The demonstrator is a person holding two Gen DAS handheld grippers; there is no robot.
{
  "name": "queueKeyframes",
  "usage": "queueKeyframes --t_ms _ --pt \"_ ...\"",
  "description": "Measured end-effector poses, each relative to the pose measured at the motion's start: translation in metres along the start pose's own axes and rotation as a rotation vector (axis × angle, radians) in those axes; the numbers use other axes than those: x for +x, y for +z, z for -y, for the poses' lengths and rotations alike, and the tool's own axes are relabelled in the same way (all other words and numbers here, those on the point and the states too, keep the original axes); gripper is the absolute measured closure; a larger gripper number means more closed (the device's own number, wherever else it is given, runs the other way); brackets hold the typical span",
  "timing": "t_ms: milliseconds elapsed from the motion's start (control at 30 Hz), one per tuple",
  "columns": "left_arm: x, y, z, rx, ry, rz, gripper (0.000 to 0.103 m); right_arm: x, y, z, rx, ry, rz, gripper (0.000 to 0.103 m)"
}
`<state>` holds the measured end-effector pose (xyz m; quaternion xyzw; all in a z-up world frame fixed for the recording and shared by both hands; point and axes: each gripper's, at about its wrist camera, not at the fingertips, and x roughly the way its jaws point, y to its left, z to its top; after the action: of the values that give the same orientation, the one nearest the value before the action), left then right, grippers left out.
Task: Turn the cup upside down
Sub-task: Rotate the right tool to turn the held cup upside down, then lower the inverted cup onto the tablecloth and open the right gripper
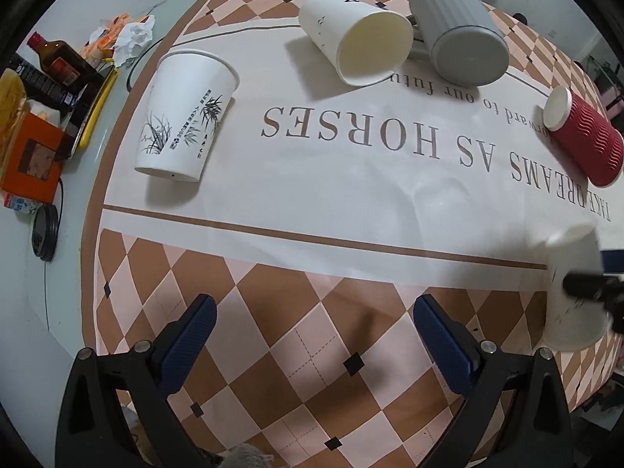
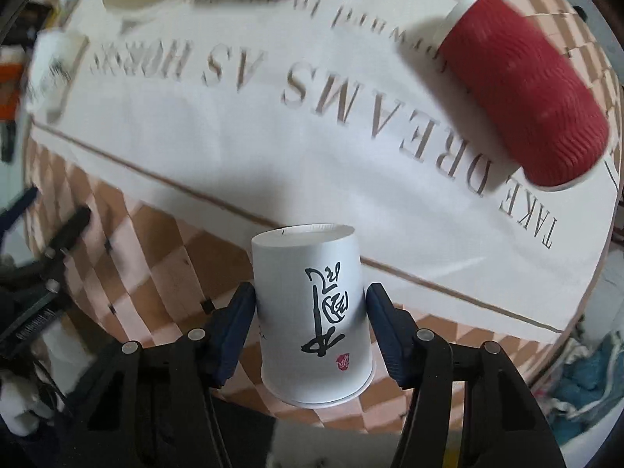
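The right tool pinches the white cup across its waist — axis upright, rim down, base up — while the left tool hangs spread, farther off.

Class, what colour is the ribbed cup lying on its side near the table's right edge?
Dark red with a white rim: the ribbed cup, clearest in the right wrist view.

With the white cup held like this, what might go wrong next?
1. The right gripper squeezes the thin calligraphy cup at mid-wall; the paper may buckle or slip.
2. The cup hangs near the table edge, so a crooked release might send it over the edge.
3. The red cup lies on its side nearby; a wide swing may roll it.
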<state>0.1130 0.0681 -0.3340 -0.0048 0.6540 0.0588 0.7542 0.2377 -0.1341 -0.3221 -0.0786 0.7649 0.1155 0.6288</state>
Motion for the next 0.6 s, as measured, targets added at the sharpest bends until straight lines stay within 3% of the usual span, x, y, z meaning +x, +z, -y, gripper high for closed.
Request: queueKeyframes --t_ms 267,367,600 --pt "0.008 0.004 -0.003 -0.066 0.010 -0.025 0.000 -0.041 -0.002 0.006 0.179 0.128 0.463 0.043" --pt "0.012 0.006 -0.003 -0.065 0.022 -0.023 0.000 -0.039 0.000 0.007 0.199 0.084 0.633 0.043" --pt "0.017 0.004 -0.001 -0.038 0.014 -0.023 0.000 -0.020 -0.034 -0.003 0.204 -0.008 0.840 0.043"
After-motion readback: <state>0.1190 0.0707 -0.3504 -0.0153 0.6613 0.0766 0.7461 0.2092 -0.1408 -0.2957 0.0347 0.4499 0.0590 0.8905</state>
